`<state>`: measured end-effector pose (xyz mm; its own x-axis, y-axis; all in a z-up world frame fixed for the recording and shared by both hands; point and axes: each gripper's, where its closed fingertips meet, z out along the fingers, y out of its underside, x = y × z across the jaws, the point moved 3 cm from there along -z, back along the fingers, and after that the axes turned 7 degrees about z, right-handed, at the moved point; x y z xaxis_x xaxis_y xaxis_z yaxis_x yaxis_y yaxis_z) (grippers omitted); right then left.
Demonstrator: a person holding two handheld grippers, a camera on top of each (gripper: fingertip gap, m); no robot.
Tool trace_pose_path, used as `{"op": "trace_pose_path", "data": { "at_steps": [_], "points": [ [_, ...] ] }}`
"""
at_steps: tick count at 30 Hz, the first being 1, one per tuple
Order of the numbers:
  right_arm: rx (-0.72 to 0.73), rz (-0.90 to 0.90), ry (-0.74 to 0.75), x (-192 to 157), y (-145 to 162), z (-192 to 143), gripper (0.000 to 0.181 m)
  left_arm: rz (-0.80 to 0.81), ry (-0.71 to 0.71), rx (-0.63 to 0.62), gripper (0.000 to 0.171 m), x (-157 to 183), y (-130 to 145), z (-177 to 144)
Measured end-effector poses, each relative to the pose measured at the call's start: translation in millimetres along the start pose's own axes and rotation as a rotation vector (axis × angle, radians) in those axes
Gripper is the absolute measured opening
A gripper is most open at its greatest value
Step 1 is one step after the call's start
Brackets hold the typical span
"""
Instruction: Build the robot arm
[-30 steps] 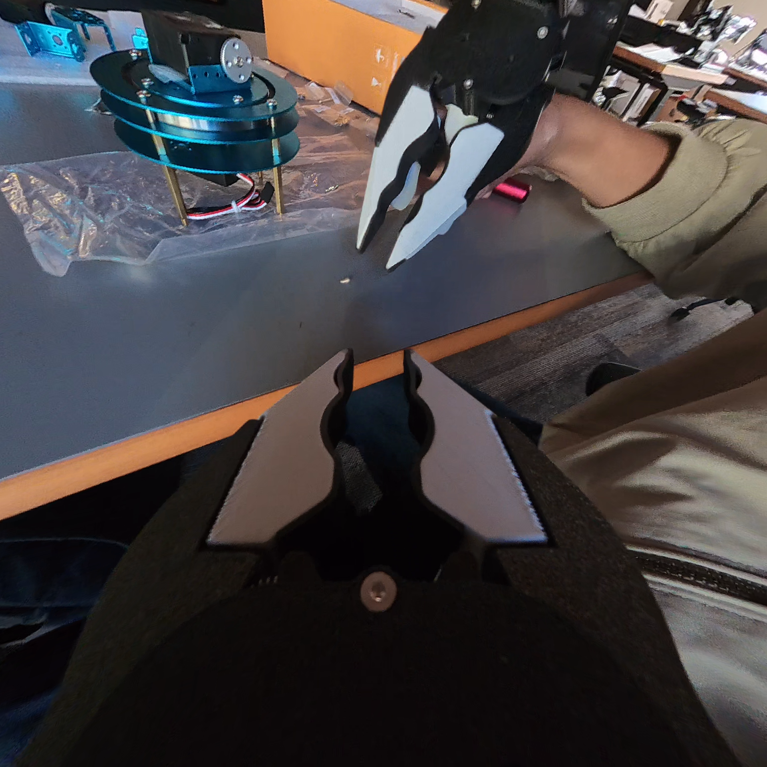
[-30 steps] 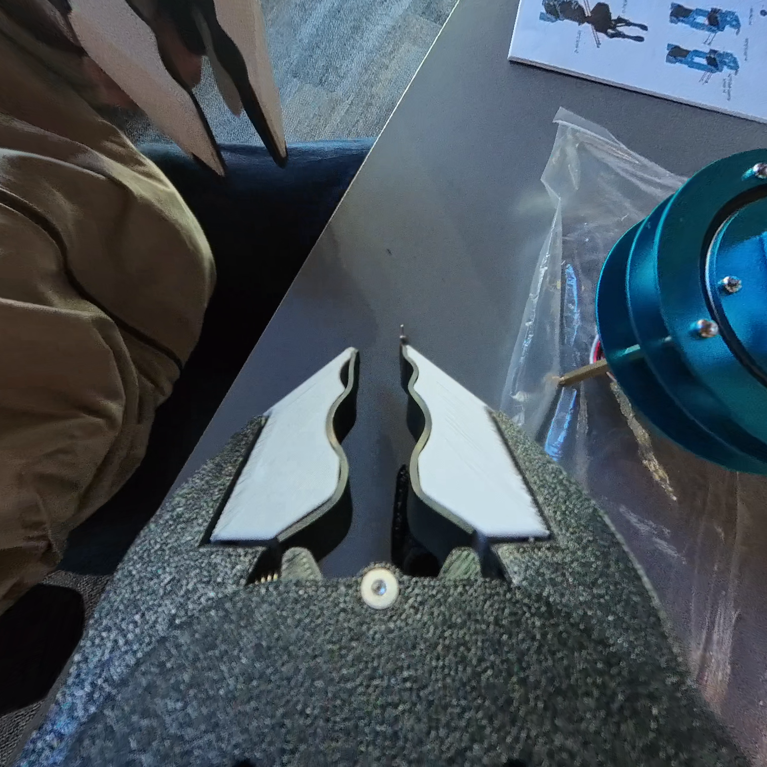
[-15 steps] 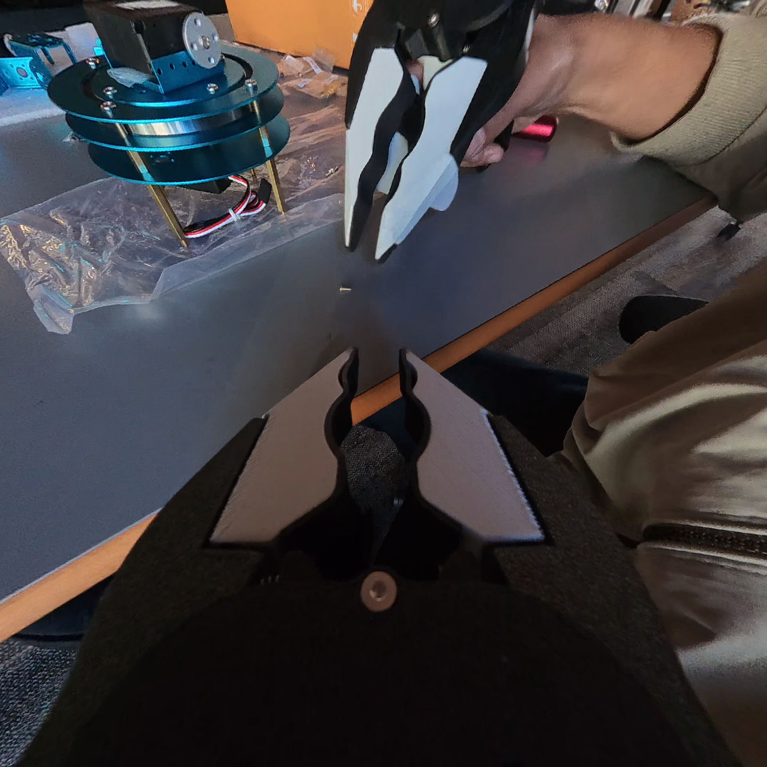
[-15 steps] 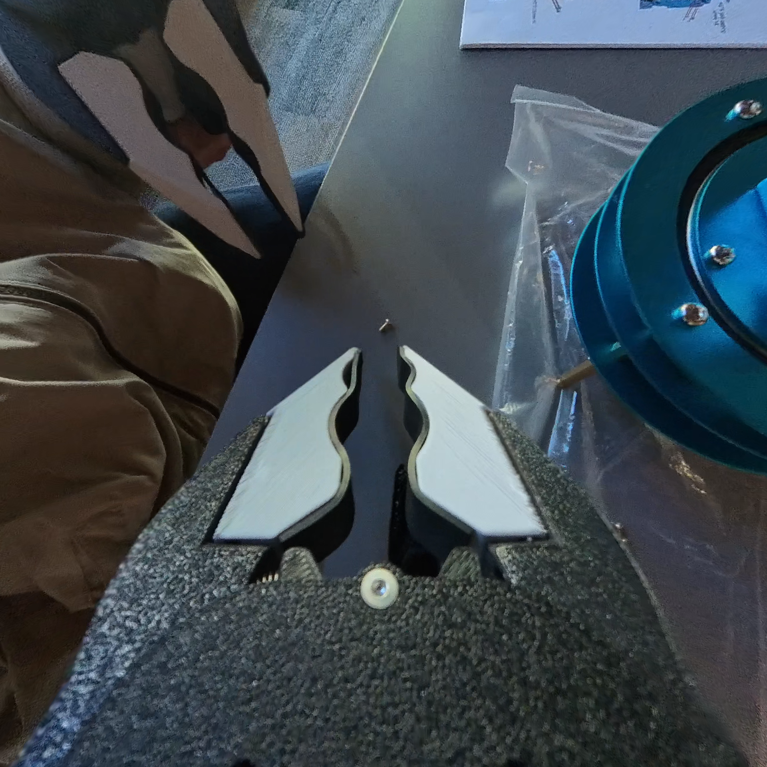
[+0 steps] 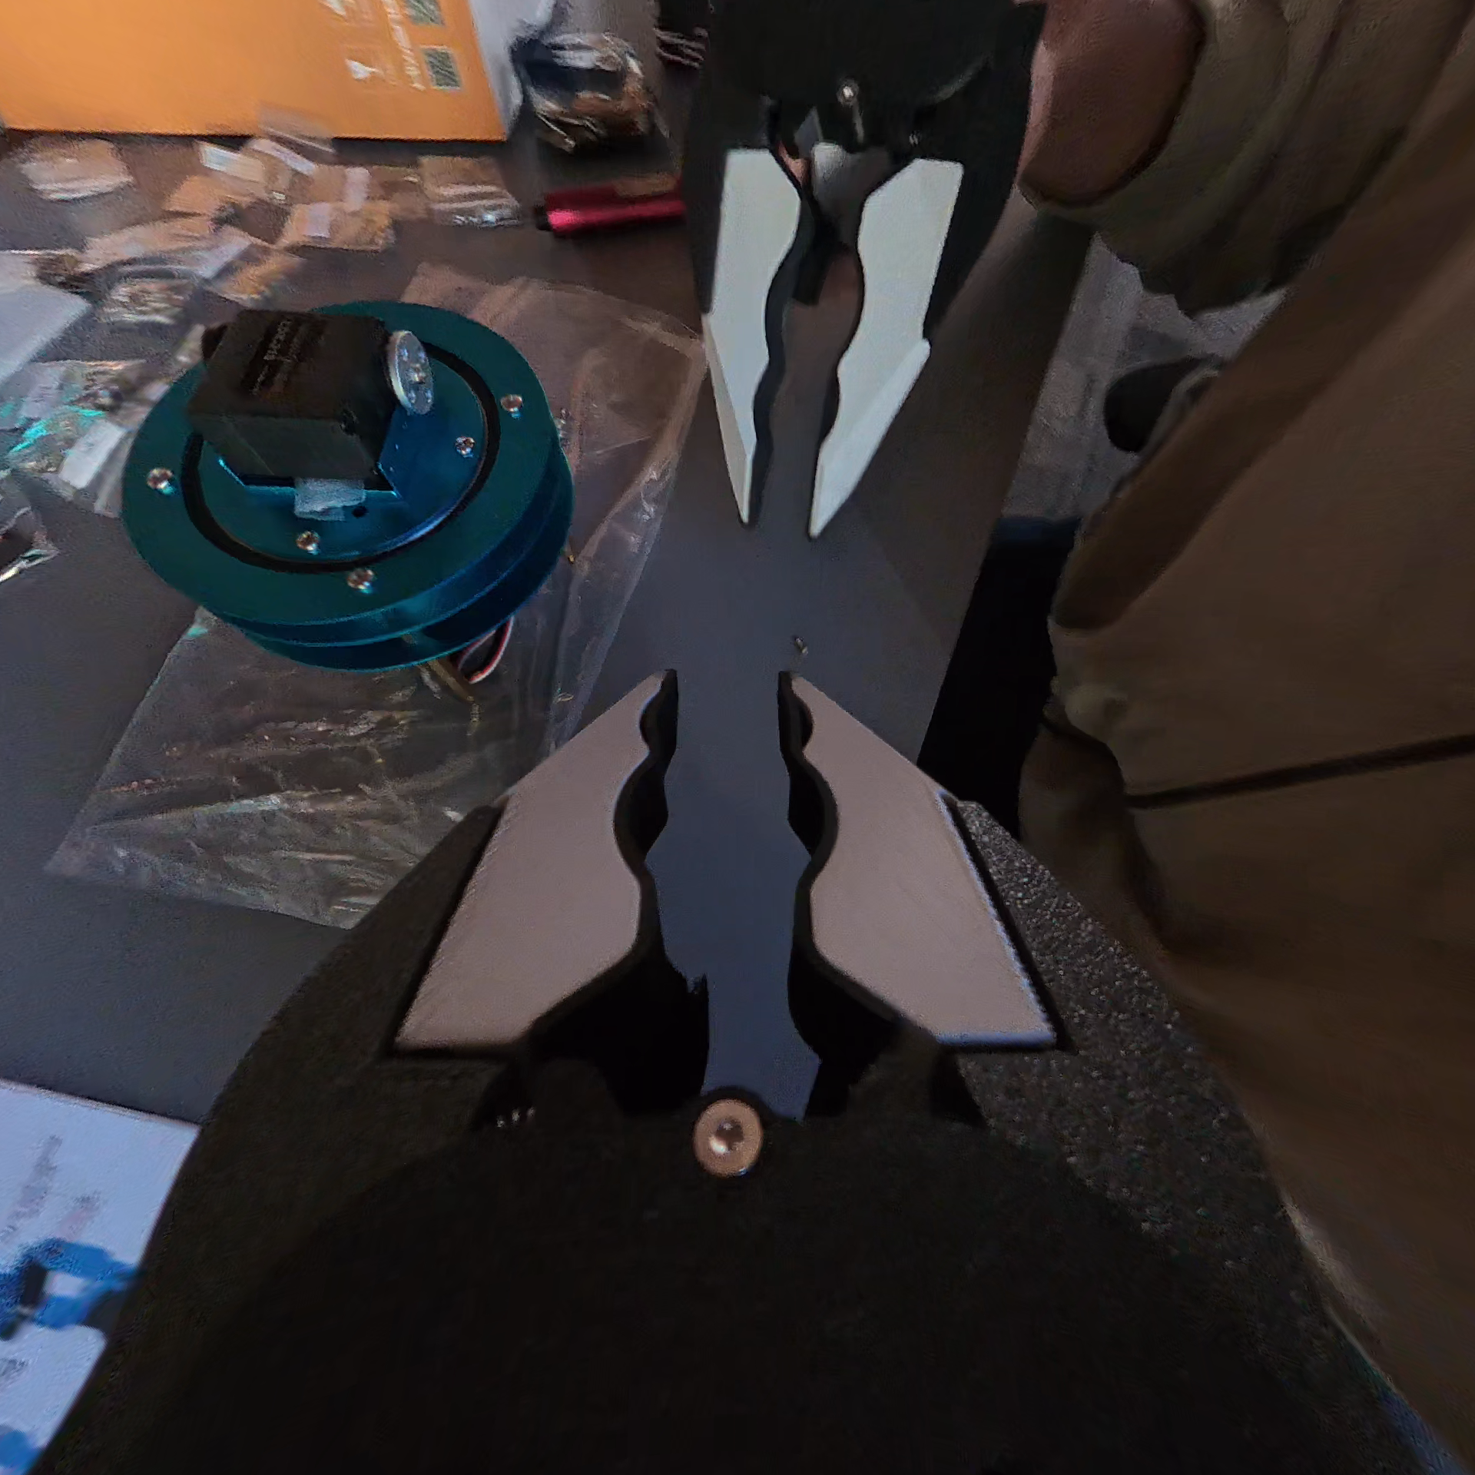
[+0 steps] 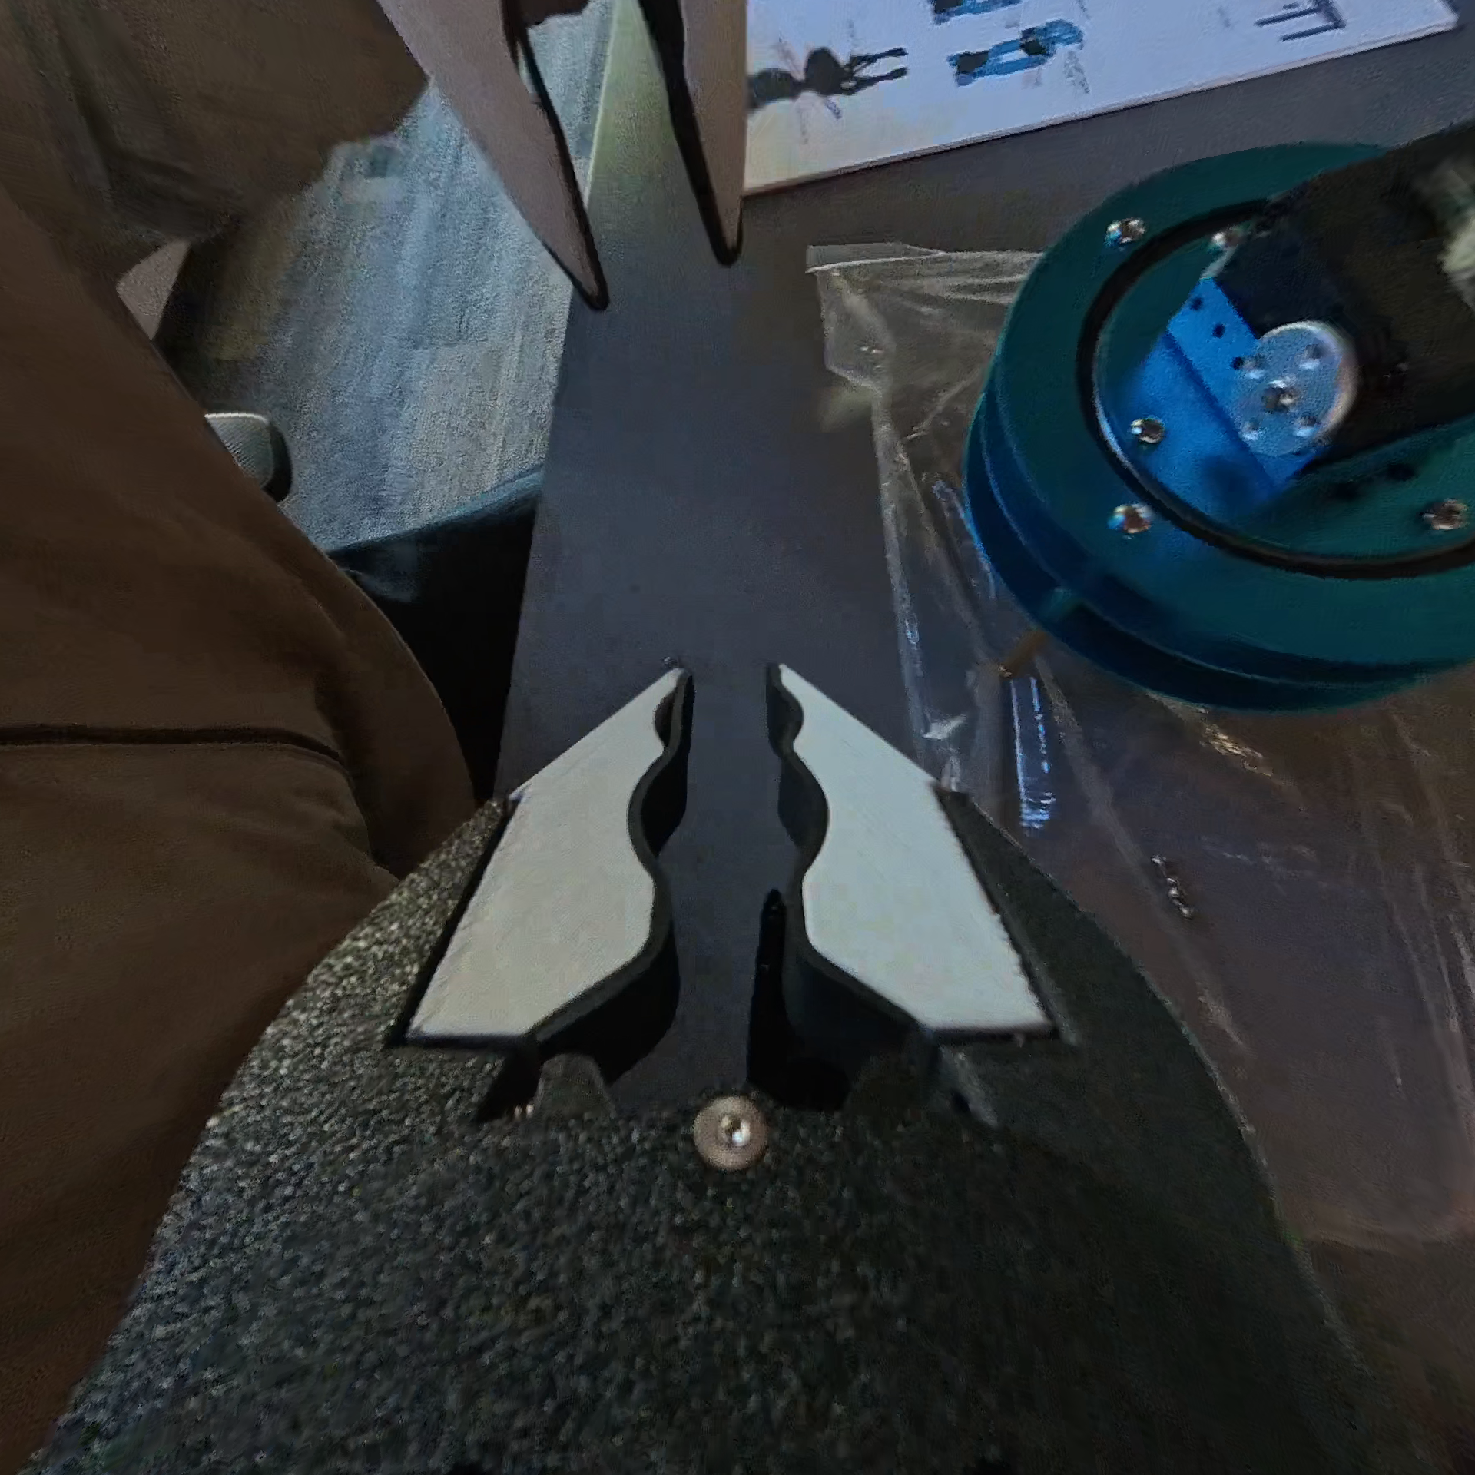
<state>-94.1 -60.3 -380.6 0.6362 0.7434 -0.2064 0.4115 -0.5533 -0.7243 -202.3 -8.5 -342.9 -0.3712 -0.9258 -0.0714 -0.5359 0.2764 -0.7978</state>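
Flanking both parted hand-held grippers (image 5: 726, 674): teal disc assembly (image 5: 343, 487), plastic bag (image 5: 303, 782).

On the tabletop (image 5: 96, 974) the disc assembly (image 5: 347, 487) stands on a plastic bag (image 5: 319, 782), left of the left gripper (image 5: 726, 678) in its own view. A tiny screw (image 5: 798, 645) lies just beyond that gripper's right fingertip. The right gripper (image 5: 778, 523) hangs opposite, tips towards it, the 2 apart. Behind lie a cylinder (image 5: 610, 211) and a box (image 5: 239, 64). A printed sheet (image 6: 1038, 72) lies beyond the disc assembly in the right wrist view, possibly touching the bag.
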Motion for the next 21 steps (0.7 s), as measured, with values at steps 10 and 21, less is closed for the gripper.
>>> {"op": "trace_pose_path", "data": {
  "at_steps": [10, 21],
  "points": [
    [-0.107, 0.103, 0.173, 36, -26, -26, 0.03, 0.058, 0.079, -0.166, 0.026, -53, 6, -21],
    [0.645, 0.615, 0.674, -90, 28, -6, 0.022, 0.138, 0.101, -0.154, 0.024, 17, 19, -6]
  ]
}}
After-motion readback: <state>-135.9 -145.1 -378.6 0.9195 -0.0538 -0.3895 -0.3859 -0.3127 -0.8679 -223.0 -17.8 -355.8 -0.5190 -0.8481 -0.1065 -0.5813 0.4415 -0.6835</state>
